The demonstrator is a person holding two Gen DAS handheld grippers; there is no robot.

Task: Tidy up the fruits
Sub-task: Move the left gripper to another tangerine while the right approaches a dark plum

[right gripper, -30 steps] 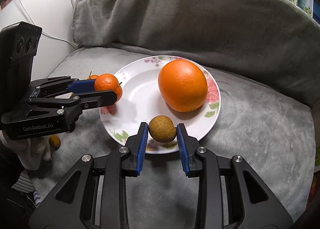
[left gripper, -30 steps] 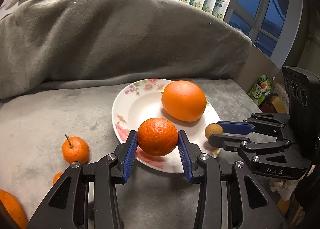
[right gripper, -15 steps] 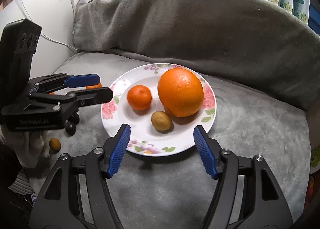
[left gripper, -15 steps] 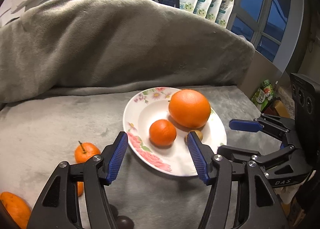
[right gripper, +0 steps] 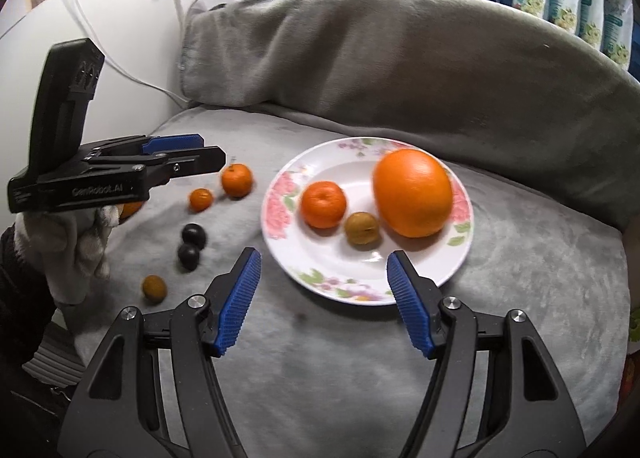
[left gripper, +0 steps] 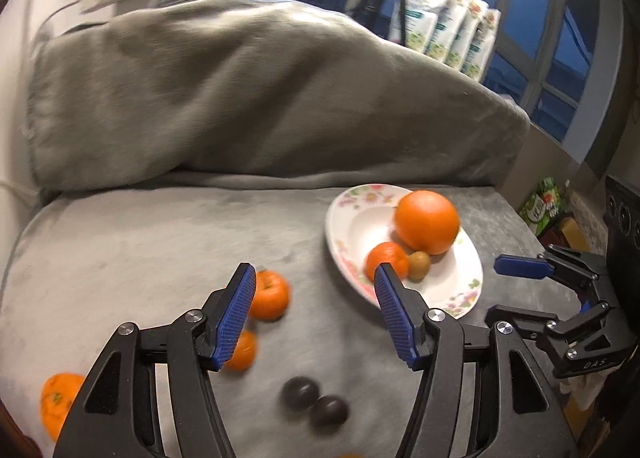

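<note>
Both grippers have backed off since a second ago, so my left gripper (left gripper: 314,312) and right gripper (right gripper: 323,300) sit wide-jawed, holding nothing. Mandarin (right gripper: 323,204) and small brown fruit (right gripper: 362,228) now rest on the plate (right gripper: 320,264) beside the big orange (right gripper: 413,199).

On the flowered plate (right gripper: 456,276) sit a big orange (right gripper: 413,193), a small mandarin (right gripper: 323,204) and a brownish little fruit (right gripper: 362,228) between them. Loose on the grey blanket to the plate's left lie two mandarins (right gripper: 237,179), two dark plums (right gripper: 194,235) and another small brown fruit (right gripper: 154,288).
</note>
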